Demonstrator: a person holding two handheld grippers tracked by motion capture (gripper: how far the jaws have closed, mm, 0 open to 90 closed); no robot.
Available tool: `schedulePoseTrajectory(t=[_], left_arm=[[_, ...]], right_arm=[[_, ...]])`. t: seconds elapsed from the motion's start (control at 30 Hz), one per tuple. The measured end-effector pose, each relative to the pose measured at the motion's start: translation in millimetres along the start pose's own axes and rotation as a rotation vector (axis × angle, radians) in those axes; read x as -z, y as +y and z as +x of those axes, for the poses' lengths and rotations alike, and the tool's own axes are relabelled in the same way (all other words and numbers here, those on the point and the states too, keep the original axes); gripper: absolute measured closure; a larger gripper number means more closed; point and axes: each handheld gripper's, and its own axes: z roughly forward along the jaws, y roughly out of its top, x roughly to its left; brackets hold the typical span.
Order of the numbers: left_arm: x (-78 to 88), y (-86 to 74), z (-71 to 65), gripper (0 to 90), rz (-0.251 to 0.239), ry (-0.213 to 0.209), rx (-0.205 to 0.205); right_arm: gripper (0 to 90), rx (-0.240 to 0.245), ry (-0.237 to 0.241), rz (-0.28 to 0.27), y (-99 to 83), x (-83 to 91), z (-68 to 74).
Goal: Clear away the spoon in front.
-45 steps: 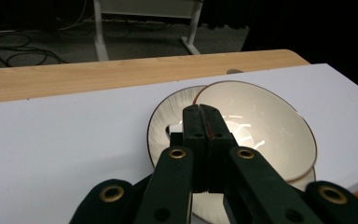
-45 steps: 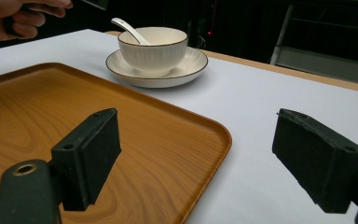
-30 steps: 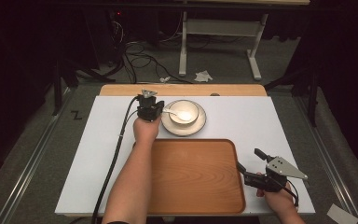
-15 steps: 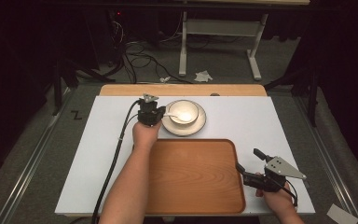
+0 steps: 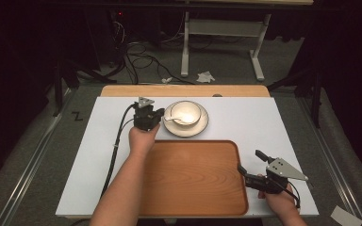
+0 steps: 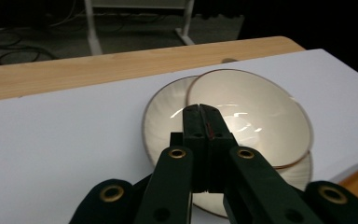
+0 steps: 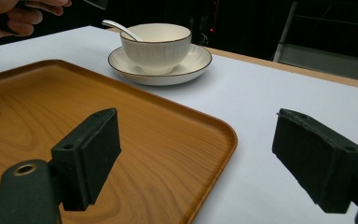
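Observation:
A white ribbed bowl (image 5: 185, 112) stands on a matching saucer (image 5: 202, 126) at the back of the white table. A white spoon (image 7: 119, 27) rests in the bowl (image 7: 156, 44), its handle sticking out toward my left hand. My left gripper (image 5: 158, 115) hovers at the bowl's left rim. In the left gripper view it (image 6: 200, 111) has its jaws pressed together above the bowl (image 6: 261, 126), with nothing seen between them. My right gripper (image 5: 250, 162) rests at the right edge of the wooden tray (image 5: 193, 179), and its jaws (image 7: 200, 140) stand wide open with nothing between them.
The tray (image 7: 74, 116) lies bare on the near half of the table (image 5: 99, 160). A wooden strip (image 5: 184, 90) runs along the table's far edge. The left gripper's cable (image 5: 118, 141) trails down the left side. Beyond the table are floor cables and a metal stand (image 5: 221, 33).
My left gripper has drifted slightly toward me beside the bowl. The right gripper, bowl, spoon and tray are where they were.

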Motion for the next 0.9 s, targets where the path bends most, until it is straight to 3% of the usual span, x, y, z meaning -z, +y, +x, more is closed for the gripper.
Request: schedulePoseTrajectory(t=[0.3,0.4,0.5,0.57,0.77,0.9], left_arm=[[21.5,-6.5,-7.1,90.0,-0.040,-0.076,-0.015],[26.9,-2.8,-0.7,90.0,-0.060,-0.050,-0.013],[24.3,-2.9,10.7,90.0,-0.042,-0.013,0.022],[20.3,-5.4,12.4,90.0,-0.021,-0.001,0.017],[14.1,-15.2,2.2,89.4,-0.007,-0.035,-0.001],[17.2,-17.4,-4.8,81.6,-0.010,-0.068,-0.013]], right_arm=[[16.4,0.010,0.004,0.003,0.4,-1.1,2.3],[16.4,0.009,0.004,0.003,0.3,-1.2,2.0],[16.4,0.005,0.003,0.006,0.0,-1.6,1.4],[16.4,0.009,0.002,0.003,-0.1,-1.5,0.8],[16.4,0.003,0.001,0.006,-0.3,-1.7,-0.2],[16.4,0.010,0.003,0.002,0.1,-1.2,0.8]])
